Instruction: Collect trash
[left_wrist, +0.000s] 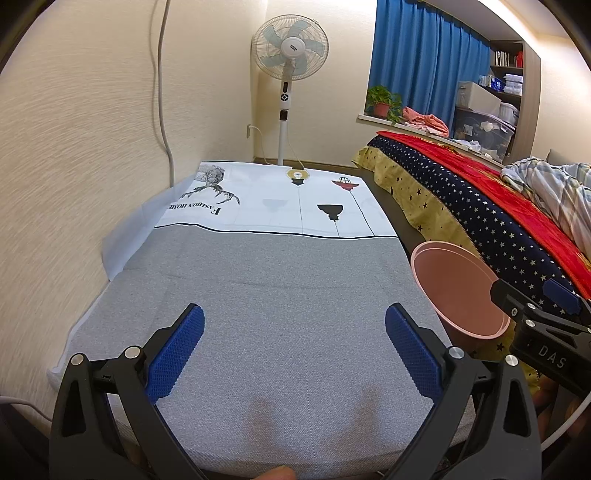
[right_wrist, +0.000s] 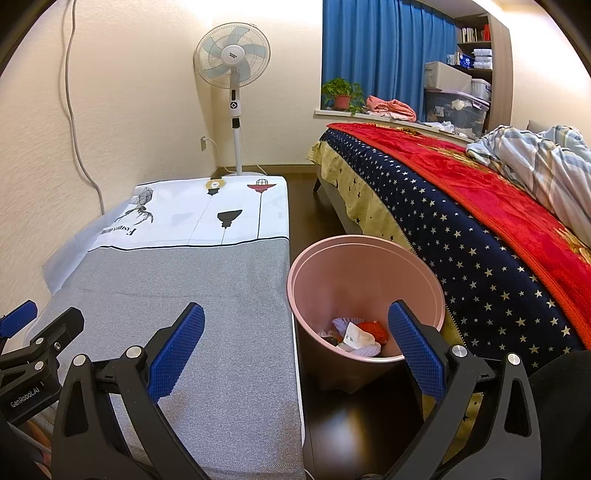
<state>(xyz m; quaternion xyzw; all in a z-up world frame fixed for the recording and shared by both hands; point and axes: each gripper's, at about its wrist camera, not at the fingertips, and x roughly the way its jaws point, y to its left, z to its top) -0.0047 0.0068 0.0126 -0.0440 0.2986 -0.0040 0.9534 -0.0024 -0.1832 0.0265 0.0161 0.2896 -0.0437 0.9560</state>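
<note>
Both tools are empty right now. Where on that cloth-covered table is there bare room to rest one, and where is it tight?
The grey cloth lies bare from the near edge to the white printed panel, wall on its left. It is tight on the right: the pink plastic bin, holding crumpled trash, fills the floor gap before the star-patterned bed cover.

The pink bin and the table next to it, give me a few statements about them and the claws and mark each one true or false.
1. The pink bin stands on the floor between the table and the bed. True.
2. The bin is empty. False: crumpled trash, white and red, lies at its bottom.
3. The left claw is open and holds nothing. True.
4. The right claw is clamped on a wrapper. False: it is open and empty.
5. The fan stands on the table. False: it stands on the floor beyond the table's far end.
</note>
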